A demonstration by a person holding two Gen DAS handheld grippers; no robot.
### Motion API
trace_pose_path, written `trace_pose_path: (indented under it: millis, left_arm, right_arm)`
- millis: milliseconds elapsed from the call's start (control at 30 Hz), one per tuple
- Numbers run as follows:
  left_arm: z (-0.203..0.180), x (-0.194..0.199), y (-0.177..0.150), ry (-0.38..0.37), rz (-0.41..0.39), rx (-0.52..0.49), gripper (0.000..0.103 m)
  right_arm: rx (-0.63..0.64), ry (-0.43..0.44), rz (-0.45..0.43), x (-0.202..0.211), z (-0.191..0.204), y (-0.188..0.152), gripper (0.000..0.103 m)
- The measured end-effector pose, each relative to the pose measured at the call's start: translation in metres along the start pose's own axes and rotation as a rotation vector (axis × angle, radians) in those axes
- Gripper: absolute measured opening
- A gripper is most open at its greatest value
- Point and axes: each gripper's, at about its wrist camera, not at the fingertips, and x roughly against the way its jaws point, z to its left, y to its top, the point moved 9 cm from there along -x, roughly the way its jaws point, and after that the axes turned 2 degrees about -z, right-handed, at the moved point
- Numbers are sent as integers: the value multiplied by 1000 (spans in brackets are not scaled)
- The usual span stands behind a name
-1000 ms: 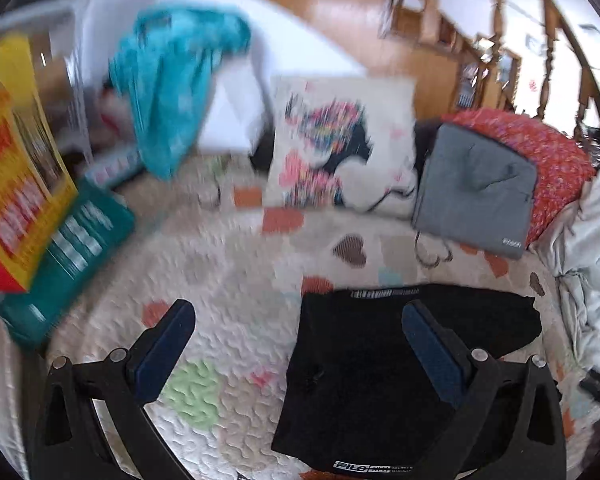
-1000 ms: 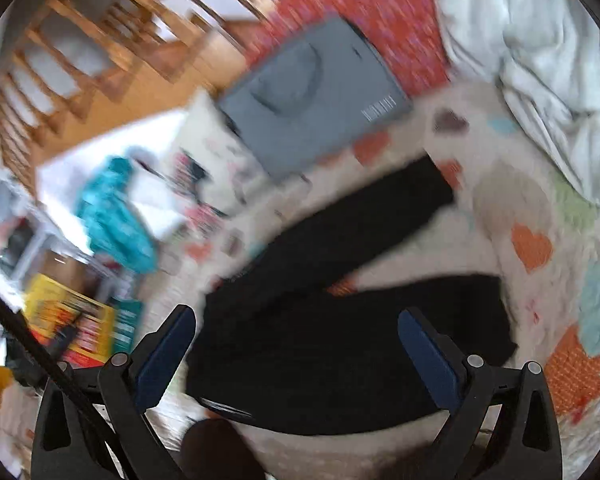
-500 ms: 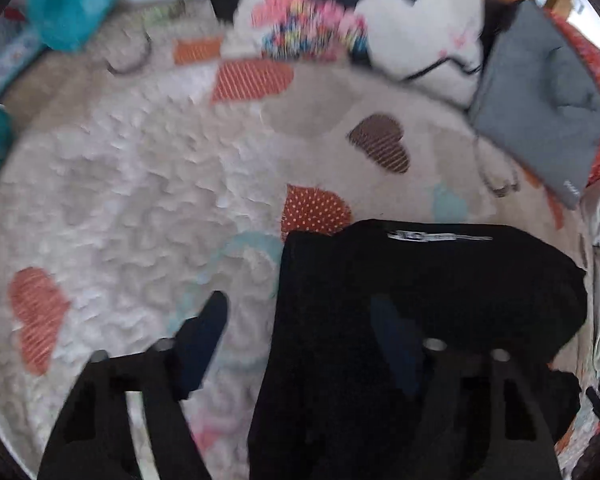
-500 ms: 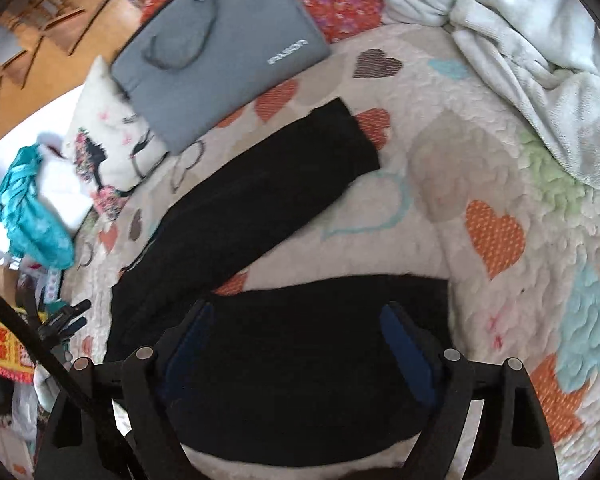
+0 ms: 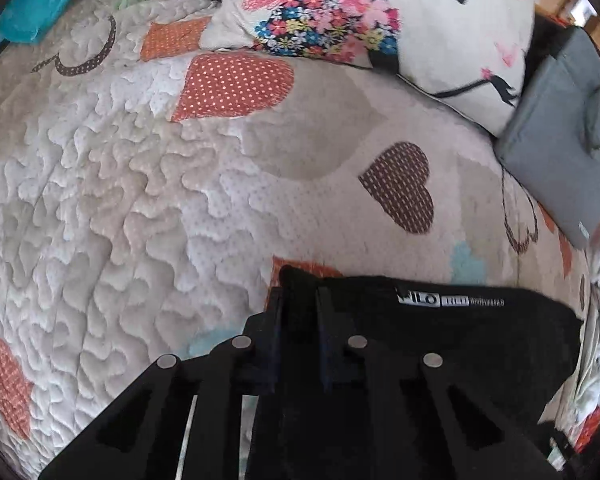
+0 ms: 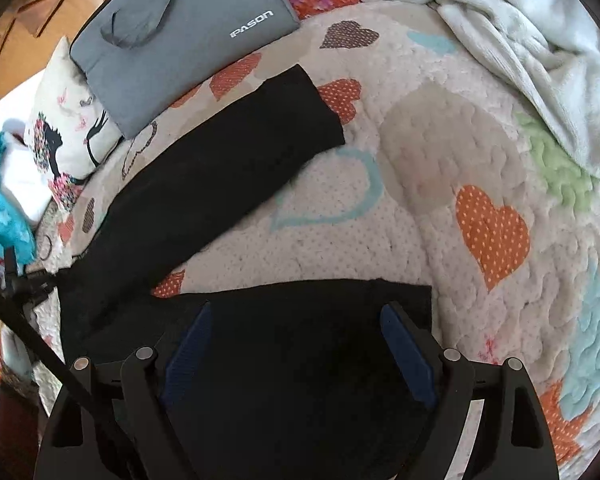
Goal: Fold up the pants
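Black pants (image 6: pixel 204 188) lie spread on a quilted bedspread with heart patches. In the right wrist view the far leg runs up toward the grey bag and the near leg (image 6: pixel 308 364) lies under my right gripper (image 6: pixel 296 312), which is open with its jaws straddling the leg end. In the left wrist view the waistband with a white label (image 5: pixel 452 301) shows. My left gripper (image 5: pixel 298 292) is shut on the waistband's left corner (image 5: pixel 296 276).
A grey laptop bag (image 6: pixel 180 36) and a floral pillow (image 5: pixel 380 12) lie at the far side. A pale blanket (image 6: pixel 520 40) is bunched at the right. Turquoise cloth (image 6: pixel 0 200) lies at the left. The quilt (image 5: pixel 140 200) stretches to the left of the pants.
Both grippers came down onto the pants. The left gripper closed on the waistband corner. The right gripper lowered over the near leg end and stayed open.
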Motion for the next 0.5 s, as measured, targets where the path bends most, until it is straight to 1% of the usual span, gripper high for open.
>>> trace_pose_path:
  millis: [33,133,233,300,367,433,500]
  left_arm:
    - [2,-2,1,1,-1,16,15]
    - [9,-7,1,8,-12,50,19]
    - [15,-3,0,-31,-24,52,22]
    - [17,5,-2,-51,-32,40,22]
    - [21,16,2,-54,-56,28,22]
    - [23,26,4,-66,-76,25,22]
    - [23,34,6,-92,-87,27,22]
  right_arm:
    - [7,-3,-1,0,1,0,89]
    - [9,-3,-1,0,1,0,89]
    - [-10,-2,-5,0,-3,7,89]
    - [-17,-2,-24,3,-5,20,89]
    - [10,-19,-54,6,-3,38,89]
    - [59,-41,-81,8,2,61,89]
    - [119,-57,-88,4,14,83,89]
